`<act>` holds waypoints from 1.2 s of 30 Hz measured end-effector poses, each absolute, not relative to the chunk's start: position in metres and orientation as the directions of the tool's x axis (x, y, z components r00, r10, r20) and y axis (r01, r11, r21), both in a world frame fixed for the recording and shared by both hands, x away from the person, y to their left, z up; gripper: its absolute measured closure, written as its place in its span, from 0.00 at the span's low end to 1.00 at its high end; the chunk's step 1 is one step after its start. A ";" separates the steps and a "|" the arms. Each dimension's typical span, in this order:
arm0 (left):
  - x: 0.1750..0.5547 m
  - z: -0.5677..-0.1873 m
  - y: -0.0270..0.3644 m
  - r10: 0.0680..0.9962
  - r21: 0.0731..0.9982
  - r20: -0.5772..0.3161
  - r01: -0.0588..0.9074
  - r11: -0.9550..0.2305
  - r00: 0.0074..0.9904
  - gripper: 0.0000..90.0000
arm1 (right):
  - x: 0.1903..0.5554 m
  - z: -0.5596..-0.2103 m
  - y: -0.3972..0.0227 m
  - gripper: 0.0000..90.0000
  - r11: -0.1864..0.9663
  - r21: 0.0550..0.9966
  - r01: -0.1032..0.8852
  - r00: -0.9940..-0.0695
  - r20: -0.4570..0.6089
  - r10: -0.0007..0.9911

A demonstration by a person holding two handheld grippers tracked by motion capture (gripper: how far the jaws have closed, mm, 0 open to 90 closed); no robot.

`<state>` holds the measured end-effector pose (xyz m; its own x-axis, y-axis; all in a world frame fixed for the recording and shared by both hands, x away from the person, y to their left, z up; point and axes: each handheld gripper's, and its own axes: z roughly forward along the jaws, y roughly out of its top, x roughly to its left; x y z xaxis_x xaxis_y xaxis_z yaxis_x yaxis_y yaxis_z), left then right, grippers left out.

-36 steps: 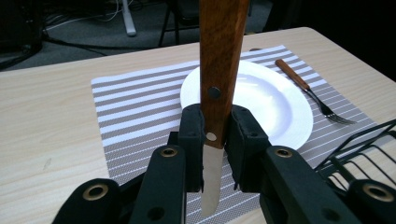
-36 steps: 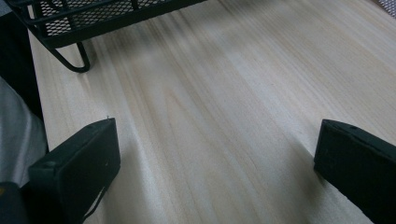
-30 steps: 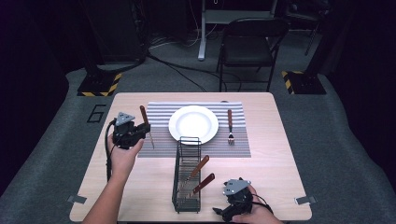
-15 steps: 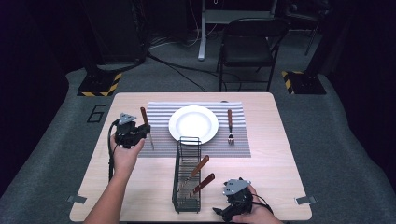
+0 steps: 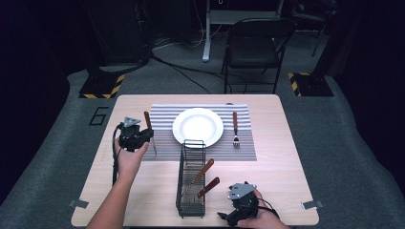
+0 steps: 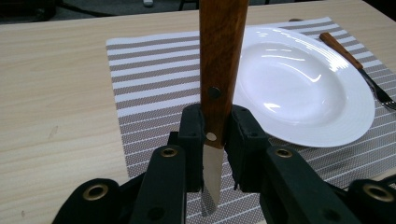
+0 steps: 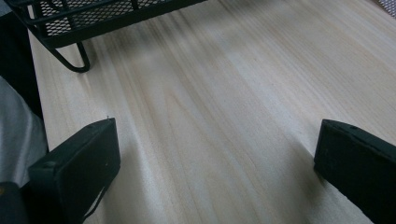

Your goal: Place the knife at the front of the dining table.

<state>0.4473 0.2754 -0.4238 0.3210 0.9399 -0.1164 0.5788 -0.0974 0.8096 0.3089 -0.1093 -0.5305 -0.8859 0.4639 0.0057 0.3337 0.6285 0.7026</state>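
My left gripper is shut on a wooden-handled knife above the left part of the striped placemat. In the left gripper view the jaws clamp the knife where handle meets blade, with the blade pointing down towards the mat. A white plate sits at the mat's centre, and a fork lies to its right. My right gripper rests low at the table's front edge, right of the wire basket. Its jaws stand open over bare wood.
The black wire basket holds two wooden-handled utensils leaning to the right. A folding chair stands beyond the table's far edge. Plate and fork lie just right of the held knife.
My left gripper has sunk slightly towards the placemat with the knife still clamped. The right gripper has stayed where it was.
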 end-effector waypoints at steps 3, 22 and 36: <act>0.449 -0.426 0.276 0.942 0.808 -0.120 0.582 -0.091 0.314 0.85 | 0.309 -0.531 -0.109 0.00 0.628 0.702 0.334 -0.886 0.006 0.464; 0.473 -0.435 0.269 0.948 0.801 -0.130 0.595 -0.072 0.290 0.85 | 0.309 -0.531 -0.109 0.00 0.629 0.703 0.332 -0.886 0.004 0.463; 0.491 -0.446 0.267 0.956 0.803 -0.159 0.596 -0.022 0.249 0.85 | 0.309 -0.531 -0.109 0.00 0.629 0.704 0.329 -0.887 0.003 0.461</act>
